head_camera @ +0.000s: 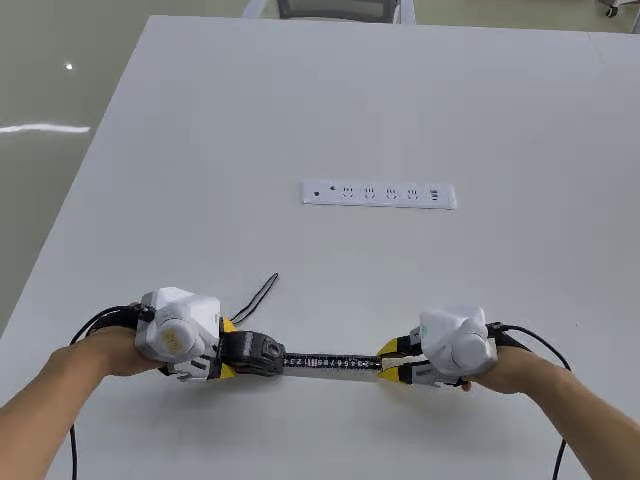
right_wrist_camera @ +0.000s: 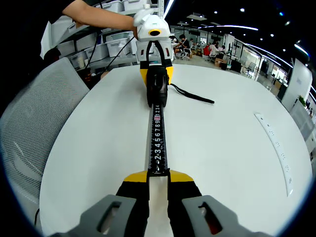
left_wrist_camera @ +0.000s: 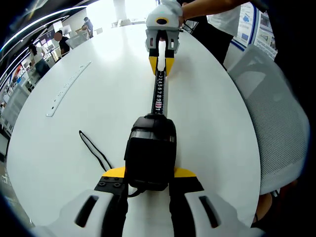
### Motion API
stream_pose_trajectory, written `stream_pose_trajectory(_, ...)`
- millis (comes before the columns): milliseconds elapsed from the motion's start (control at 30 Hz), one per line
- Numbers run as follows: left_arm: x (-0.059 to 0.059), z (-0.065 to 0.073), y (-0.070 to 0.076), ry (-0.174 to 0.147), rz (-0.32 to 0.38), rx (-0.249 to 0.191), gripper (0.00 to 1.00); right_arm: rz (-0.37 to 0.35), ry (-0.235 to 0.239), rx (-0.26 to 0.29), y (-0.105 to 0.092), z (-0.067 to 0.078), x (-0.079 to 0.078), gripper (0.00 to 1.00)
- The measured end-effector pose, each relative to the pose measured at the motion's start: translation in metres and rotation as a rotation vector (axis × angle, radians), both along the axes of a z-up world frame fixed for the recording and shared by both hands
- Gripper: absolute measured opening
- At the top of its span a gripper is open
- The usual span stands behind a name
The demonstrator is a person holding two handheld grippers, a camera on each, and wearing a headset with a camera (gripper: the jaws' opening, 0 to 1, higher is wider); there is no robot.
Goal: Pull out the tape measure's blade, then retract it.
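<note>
White table is stretching ahead of me; I'm clamping the tape measure in my left gripper and pinching its blade tip in my right gripper, blade spanning between them.

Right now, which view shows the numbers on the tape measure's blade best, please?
The right gripper view: the blade runs up the frame, numbers legible. The left gripper view shows them smaller, beyond the case; the head view, a dark strip.
</note>
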State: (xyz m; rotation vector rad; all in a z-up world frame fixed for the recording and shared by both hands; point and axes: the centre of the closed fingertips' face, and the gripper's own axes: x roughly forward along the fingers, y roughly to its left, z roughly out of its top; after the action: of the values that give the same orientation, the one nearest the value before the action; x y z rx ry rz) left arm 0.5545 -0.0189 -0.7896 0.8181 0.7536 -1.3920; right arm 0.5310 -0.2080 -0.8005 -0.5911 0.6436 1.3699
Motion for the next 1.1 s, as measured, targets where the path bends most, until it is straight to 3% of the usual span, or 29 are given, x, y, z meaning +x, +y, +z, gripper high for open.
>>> stream_pose_trajectory(1100, 0.0, 0.0, 0.0, 0.002, 0.001, 0.007, 0.28, -0.011, 0.005, -0.006, -0.016, 0.002, -0.003, 0.11)
